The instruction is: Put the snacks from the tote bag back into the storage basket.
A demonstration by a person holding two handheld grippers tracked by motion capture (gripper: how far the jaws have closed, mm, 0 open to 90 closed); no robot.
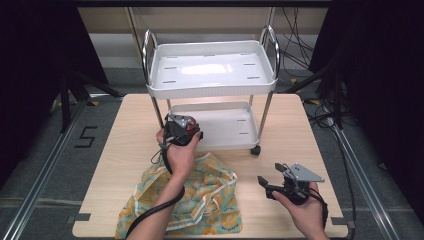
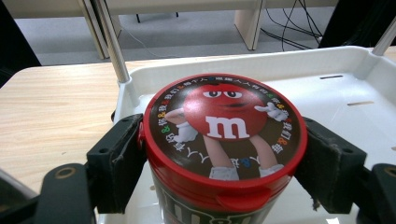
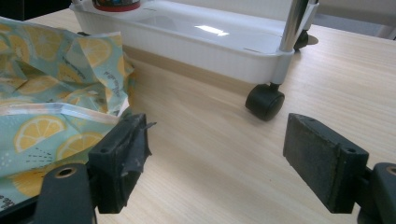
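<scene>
Where the left gripper (image 2: 219, 163) reaches over the near edge of the cart's lower tray (image 2: 336, 98), its two black jaws are closed against opposite sides of a red-lidded candy canister (image 2: 224, 135), one pad pressed to each flank just below the lid rim. Seen from the left gripper view, the canister stands upright between the jaws, its round lid facing the camera and printed with a red cartoon character and a white letter m. Beyond the jaws lies the white floor of the lower tray, and a chrome cart post (image 2: 114, 42) rises ahead and to the left of the left jaw. From the high view, the left gripper (image 1: 181, 131) sits at the front left corner of the white two-tier cart (image 1: 212, 75), with the person's left hand (image 1: 179, 155) wrapped around its body. Directly behind that hand, toward the person, a lemon-print cloth bag (image 1: 200, 200) lies flat on the wooden table (image 1: 125, 135). The right gripper (image 3: 215, 172) holds nothing; its jaws stand wide apart just above the tabletop. Ahead of its right jaw is a black cart caster (image 3: 265, 101), and the bag's edge lies against the outer side of its left jaw. From the high view, the right gripper (image 1: 272, 182) rests well apart from the left one, to the right of the bag.
</scene>
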